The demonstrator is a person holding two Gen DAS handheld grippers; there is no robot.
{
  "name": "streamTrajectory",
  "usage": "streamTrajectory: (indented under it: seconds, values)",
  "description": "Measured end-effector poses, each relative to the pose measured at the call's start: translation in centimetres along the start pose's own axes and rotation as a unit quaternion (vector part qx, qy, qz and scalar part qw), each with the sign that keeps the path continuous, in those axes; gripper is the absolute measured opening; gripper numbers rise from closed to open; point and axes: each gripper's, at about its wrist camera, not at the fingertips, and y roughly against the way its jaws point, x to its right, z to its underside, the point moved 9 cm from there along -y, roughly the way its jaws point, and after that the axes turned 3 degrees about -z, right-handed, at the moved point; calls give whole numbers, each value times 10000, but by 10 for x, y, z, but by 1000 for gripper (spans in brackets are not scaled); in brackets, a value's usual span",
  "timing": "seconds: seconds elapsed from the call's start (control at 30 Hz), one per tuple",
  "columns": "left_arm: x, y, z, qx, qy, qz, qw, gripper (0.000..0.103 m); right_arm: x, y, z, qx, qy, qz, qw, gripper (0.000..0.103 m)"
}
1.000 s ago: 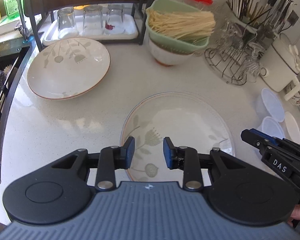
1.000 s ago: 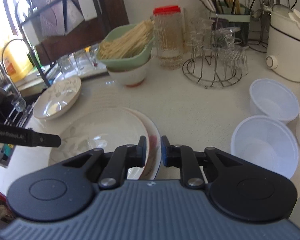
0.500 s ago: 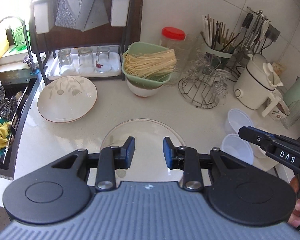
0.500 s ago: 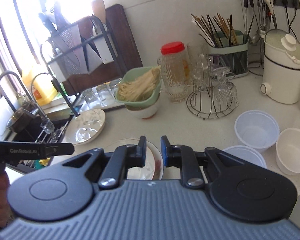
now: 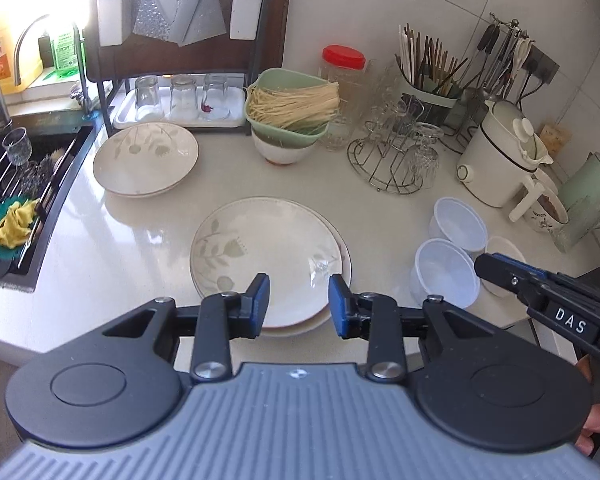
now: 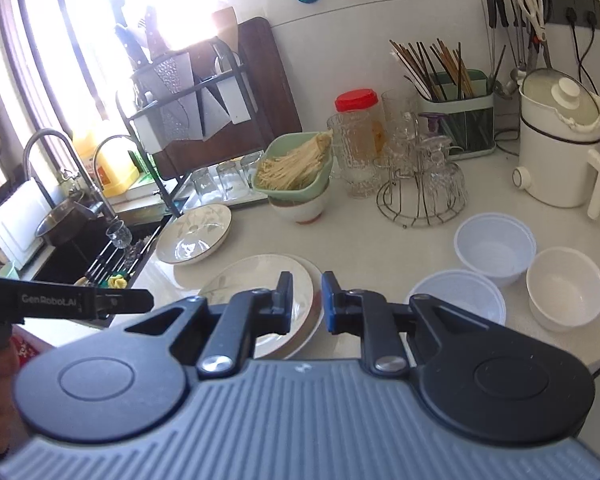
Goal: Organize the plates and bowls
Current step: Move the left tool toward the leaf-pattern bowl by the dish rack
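Two leaf-patterned plates lie stacked in the middle of the counter, seen too in the right wrist view as the plate stack. A third leaf plate rests by the sink. Three white bowls stand to the right. My left gripper hovers above the stack's near edge, its jaws opening with nothing between them. My right gripper hangs above the stack's right rim, shut and empty.
A green bowl of noodles sits on a ceramic bowl behind the plates. A wire glass rack, a white pot, a red-lidded jar and a utensil holder line the back. The sink drops off at left.
Both grippers have risen and drawn back from the stacked plates, so much more of the counter shows. The left jaws stand slightly wider.
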Motion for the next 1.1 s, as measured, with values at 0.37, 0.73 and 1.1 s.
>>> streamTrajectory:
  seconds: [0.37,0.73,1.1]
  values:
    - [22,23,14,14,124,136,9998,37,2,20,11,-72,165,-149,9997,19]
    - [20,21,16,50,112,-84,9999,37,1,27,13,-121,426,-260,9987,19]
    - [-15,18,28,7,585,-257,9980,37,-9,17,19,-405,500,-265,9976,19]
